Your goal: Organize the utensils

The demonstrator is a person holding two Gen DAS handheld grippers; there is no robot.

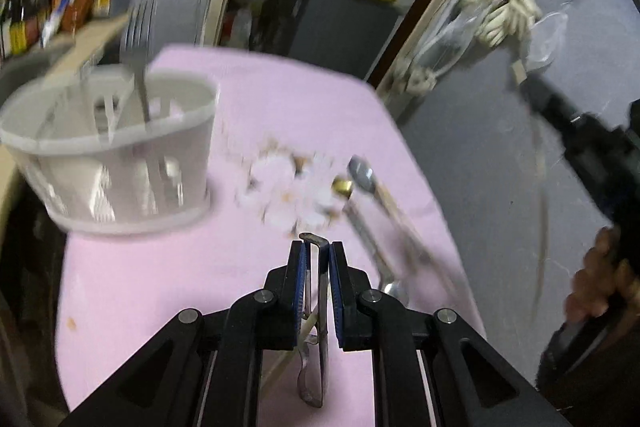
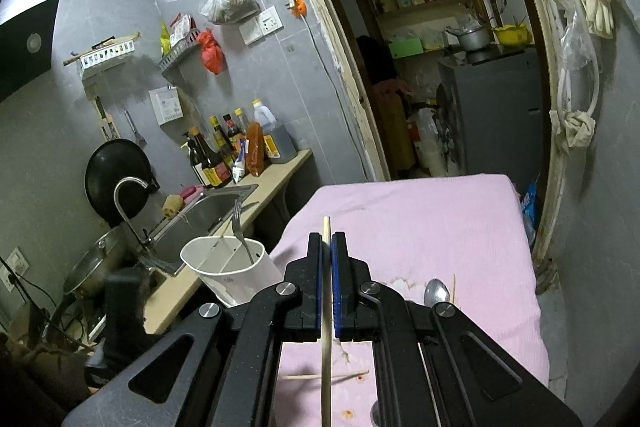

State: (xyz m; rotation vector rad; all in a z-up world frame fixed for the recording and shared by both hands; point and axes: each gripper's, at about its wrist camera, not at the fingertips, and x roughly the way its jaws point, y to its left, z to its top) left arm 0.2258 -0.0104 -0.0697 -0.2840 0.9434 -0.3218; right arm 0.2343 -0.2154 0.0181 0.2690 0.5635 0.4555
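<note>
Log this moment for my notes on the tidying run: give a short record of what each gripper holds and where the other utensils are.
left gripper: shut on a metal utensil, handle end up; type unclear
right gripper: shut on a chopstick
holder: white, on the pink cloth beside the sink; a fork stands in it
loose on cloth: a spoon

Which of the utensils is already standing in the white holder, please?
The fork: it stands tines-up in the holder, while the spoon lies on the pink cloth.
</note>
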